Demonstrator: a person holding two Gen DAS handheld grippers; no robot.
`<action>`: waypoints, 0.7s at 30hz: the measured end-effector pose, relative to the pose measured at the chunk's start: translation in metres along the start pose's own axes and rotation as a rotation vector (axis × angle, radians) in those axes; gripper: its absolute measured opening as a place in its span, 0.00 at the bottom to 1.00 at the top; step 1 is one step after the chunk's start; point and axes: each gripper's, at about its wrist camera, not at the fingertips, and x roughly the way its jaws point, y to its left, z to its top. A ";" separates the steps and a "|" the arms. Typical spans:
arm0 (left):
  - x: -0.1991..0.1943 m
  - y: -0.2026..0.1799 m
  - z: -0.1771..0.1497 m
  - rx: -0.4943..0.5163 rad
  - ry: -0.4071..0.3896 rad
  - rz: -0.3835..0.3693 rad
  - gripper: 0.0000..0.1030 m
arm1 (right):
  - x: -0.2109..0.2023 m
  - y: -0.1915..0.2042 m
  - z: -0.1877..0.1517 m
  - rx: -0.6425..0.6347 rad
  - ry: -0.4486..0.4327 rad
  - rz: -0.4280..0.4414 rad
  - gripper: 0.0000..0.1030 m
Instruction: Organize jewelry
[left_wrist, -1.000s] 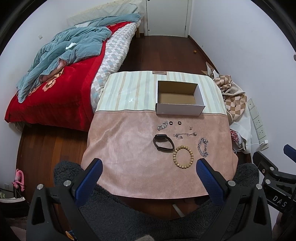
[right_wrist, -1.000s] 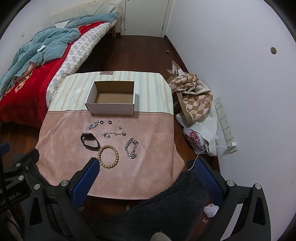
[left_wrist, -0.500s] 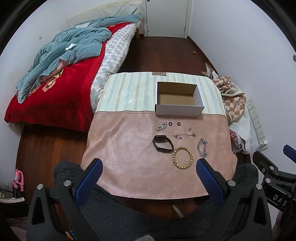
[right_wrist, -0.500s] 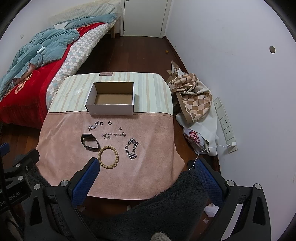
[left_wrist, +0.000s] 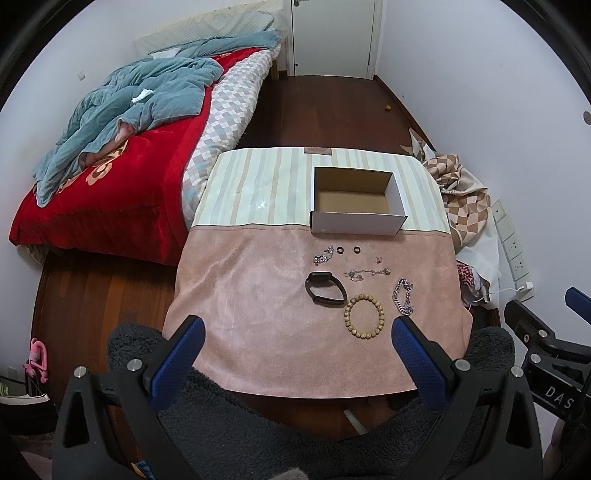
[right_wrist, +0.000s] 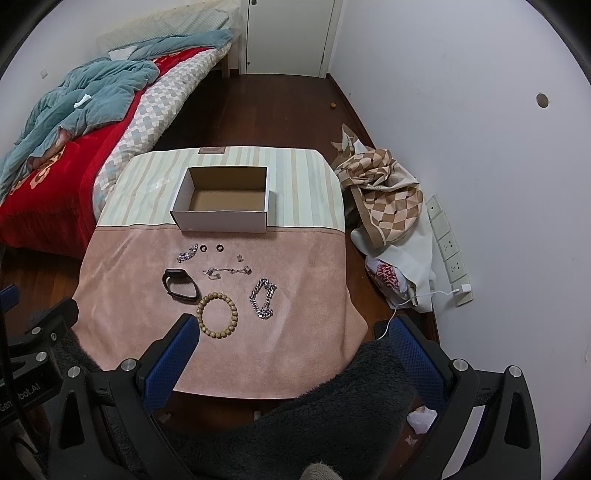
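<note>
1. Grippers: I see my left gripper (left_wrist: 295, 341) and right gripper (right_wrist: 291, 341), both spread wide, holding nothing.
2. One empty white cardboard box (left_wrist: 356, 218) on the table's (left_wrist: 243, 302) striped half.
3. One wooden bead bracelet (left_wrist: 364, 321), one black band (left_wrist: 325, 288), one silver chain bracelet (left_wrist: 403, 296), two small dark rings (left_wrist: 340, 250), all on pink cloth.

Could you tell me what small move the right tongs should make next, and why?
Probably lower the open right tongs onto the bead bracelet: it lies nearest them, all the jewelry is on the cloth, and the box is empty.
</note>
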 end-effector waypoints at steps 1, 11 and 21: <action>0.000 0.000 0.000 0.001 0.000 0.001 1.00 | -0.001 0.000 0.000 0.001 -0.001 0.000 1.00; -0.002 0.002 -0.002 0.000 -0.005 -0.001 1.00 | -0.002 0.001 -0.001 0.000 -0.003 0.002 1.00; -0.001 0.003 -0.003 -0.001 -0.007 -0.002 1.00 | -0.003 0.002 -0.002 -0.001 -0.007 0.006 1.00</action>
